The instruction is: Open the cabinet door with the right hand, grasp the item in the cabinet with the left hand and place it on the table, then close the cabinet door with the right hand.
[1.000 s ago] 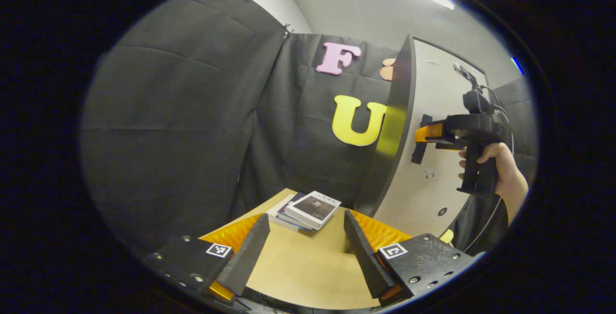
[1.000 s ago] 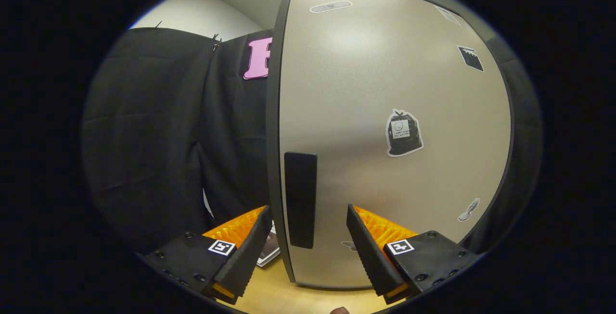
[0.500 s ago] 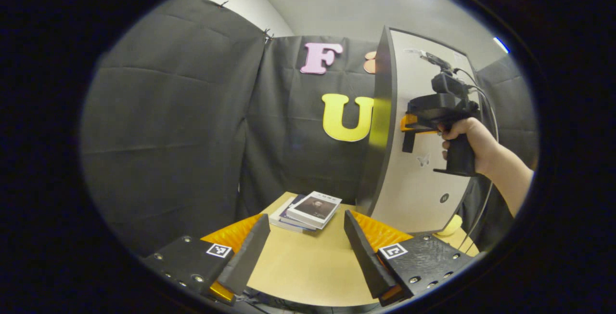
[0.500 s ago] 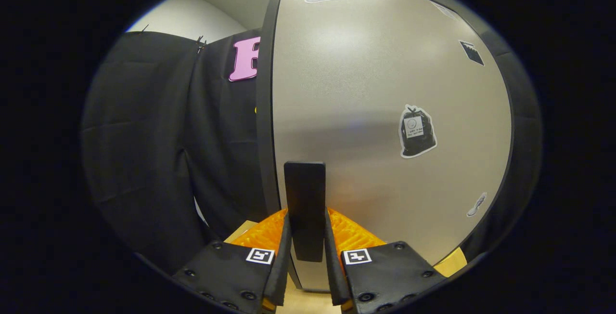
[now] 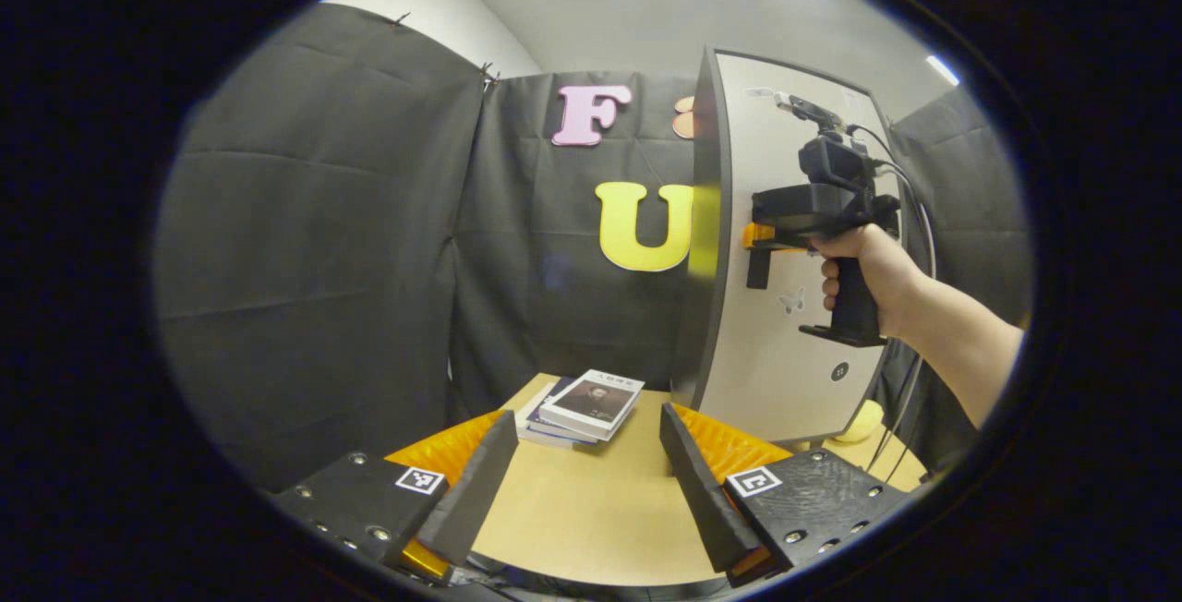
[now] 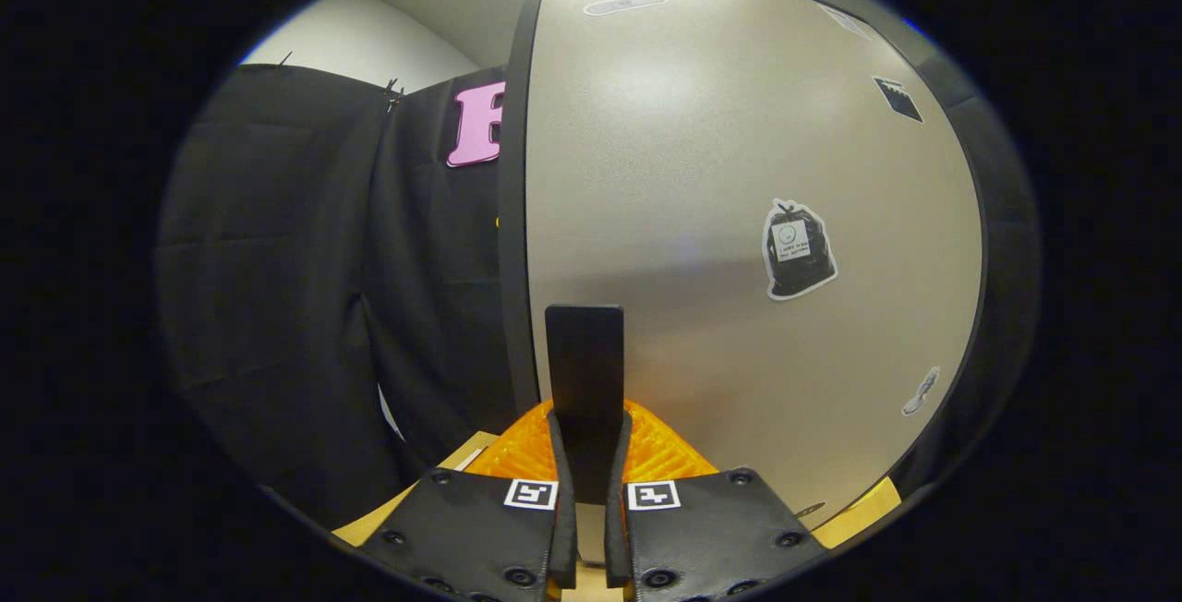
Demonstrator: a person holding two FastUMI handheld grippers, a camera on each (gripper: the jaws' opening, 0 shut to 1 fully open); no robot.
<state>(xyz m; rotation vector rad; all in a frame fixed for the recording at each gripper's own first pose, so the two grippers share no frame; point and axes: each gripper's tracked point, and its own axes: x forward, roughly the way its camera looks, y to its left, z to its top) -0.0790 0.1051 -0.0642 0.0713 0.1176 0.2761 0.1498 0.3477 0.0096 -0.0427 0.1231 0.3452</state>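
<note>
I took the cabinet door (image 6: 739, 214) as my landmark; my right gripper (image 6: 584, 500) was closed on the door's dark upright handle (image 6: 584, 380), both fingers pressed against its lower end; the handle sat near the door's left edge as the right gripper view had it. To the right of the handle a sticker shaped like a tied black bag (image 6: 798, 249) carried a small white label whose print was too fine for me to read; further right, near the door's lower edge, was a small pale sticker (image 6: 921, 391) I could not make out, and near the top edge a dark tag (image 6: 898, 98) and a pale oval mark (image 6: 623, 4), both unreadable.

The left gripper view gave me the wider scene: the door (image 5: 785, 334) seen from the side, with a hand (image 5: 873, 274) holding the right gripper (image 5: 755, 237) against the handle (image 5: 758, 268); a butterfly-like sticker (image 5: 790, 300) lay just right of the handle. Left of the door's foot, a stack of books (image 5: 582, 406) lay on the wooden table (image 5: 591, 510); the top cover showed a portrait and a title too small to read. My left gripper (image 5: 584, 482) hung open over the table, nothing between its fingers. Whether the door stood closed or ajar I could not tell, and the item inside the cabinet was hidden from me behind it.
</note>
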